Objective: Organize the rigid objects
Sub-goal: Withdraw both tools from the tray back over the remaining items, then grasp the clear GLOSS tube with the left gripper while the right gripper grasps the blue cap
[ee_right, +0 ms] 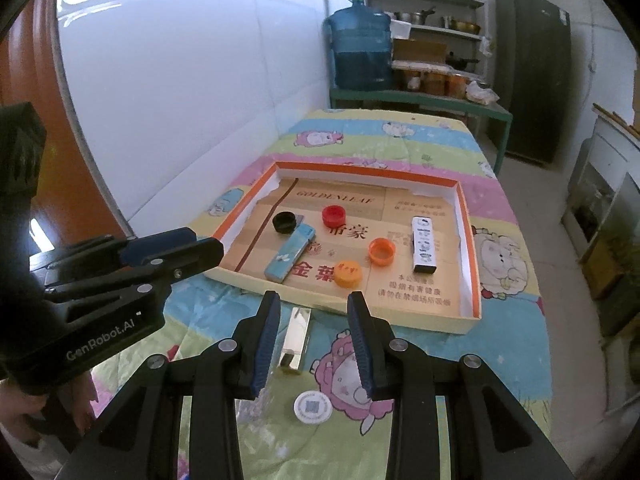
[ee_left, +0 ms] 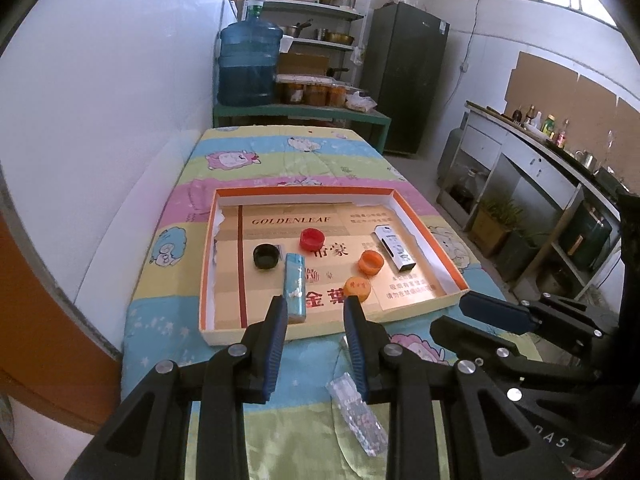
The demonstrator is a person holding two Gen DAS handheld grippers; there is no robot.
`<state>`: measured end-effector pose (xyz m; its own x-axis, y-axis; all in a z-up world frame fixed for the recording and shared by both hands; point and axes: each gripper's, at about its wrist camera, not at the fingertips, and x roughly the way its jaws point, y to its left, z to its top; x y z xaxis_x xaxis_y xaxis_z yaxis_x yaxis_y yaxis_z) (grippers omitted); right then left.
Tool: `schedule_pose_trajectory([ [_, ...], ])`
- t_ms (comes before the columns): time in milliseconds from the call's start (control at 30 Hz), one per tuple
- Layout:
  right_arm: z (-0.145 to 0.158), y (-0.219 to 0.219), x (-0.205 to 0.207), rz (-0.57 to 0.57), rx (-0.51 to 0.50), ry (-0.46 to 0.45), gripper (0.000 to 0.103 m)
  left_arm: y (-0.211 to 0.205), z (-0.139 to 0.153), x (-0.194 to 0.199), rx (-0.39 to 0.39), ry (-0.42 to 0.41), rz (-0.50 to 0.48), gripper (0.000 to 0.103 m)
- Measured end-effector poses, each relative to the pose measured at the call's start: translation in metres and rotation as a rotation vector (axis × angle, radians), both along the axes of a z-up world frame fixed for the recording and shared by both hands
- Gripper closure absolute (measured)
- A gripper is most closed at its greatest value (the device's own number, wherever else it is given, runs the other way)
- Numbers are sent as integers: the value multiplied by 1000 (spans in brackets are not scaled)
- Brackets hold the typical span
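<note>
Bottle caps, black, red and two orange, lie with a blue lighter in the cardboard tray, left gripper jaws apart, empty; right wrist view: right gripper jaws apart, empty, above a silver lighter on the blanket.

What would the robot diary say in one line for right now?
left gripper: open, empty | right gripper: open, empty | tray: four caps, two lighters | outside tray: silver lighter, round sticker

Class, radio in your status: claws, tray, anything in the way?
Left claw open, empty. Right claw open, empty. Tray holds four caps, two lighters. Silver lighter and round tag outside it.
</note>
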<state>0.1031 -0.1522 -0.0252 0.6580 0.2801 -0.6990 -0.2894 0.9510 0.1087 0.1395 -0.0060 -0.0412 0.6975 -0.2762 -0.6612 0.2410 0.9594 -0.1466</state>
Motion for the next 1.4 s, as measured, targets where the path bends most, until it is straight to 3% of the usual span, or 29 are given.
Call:
schedule_pose_trajectory([
  [367, 3, -2, -27, -21, -6, 1, 67, 10, -3, -24, -12, 9, 9, 74],
  [833, -20, 8, -70, 26, 46, 78, 67, 18, -12, -55, -21, 17, 13, 74],
  [1200, -63, 50, -122, 180, 2, 116, 67, 31, -35, -86, -31, 44, 31, 74],
  [1300, -73, 60, -132, 207, -43, 108, 52, 31, -37, -90, -31, 51, 28, 74],
  [1400, -80, 68, -138, 233, -80, 94, 52, 31, -37, -90, -33, 50, 25, 74],
])
